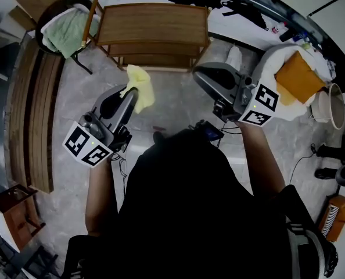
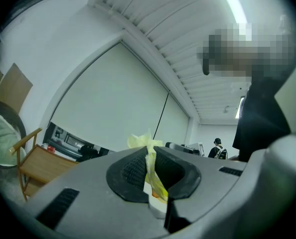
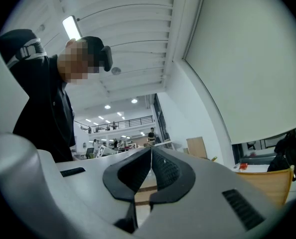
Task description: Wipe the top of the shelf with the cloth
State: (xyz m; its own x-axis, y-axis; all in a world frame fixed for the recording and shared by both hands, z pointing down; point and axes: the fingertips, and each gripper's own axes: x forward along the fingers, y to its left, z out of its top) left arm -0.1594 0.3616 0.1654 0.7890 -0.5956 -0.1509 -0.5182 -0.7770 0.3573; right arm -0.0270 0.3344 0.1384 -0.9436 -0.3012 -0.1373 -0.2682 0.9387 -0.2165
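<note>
A low wooden shelf (image 1: 152,23) stands on the floor ahead of me, its slatted top bare. My left gripper (image 1: 139,81) points up and forward, shut on a pale yellow cloth (image 1: 139,89) that hangs from its tip, short of the shelf. In the left gripper view the yellow cloth (image 2: 150,156) is pinched between the black pads (image 2: 133,171), and the shelf (image 2: 41,164) shows at lower left. My right gripper (image 1: 201,74) is held to the right, level with the left one, jaws together with nothing between them. The right gripper (image 3: 151,151) faces the ceiling, with the shelf (image 3: 267,183) at the right.
A chair (image 1: 68,28) with a green cushion stands left of the shelf. A long wooden bench (image 1: 33,115) runs along the left. At right are a white seat with an orange cushion (image 1: 297,77) and a bucket (image 1: 335,104). Cables (image 1: 303,156) lie on the marble floor.
</note>
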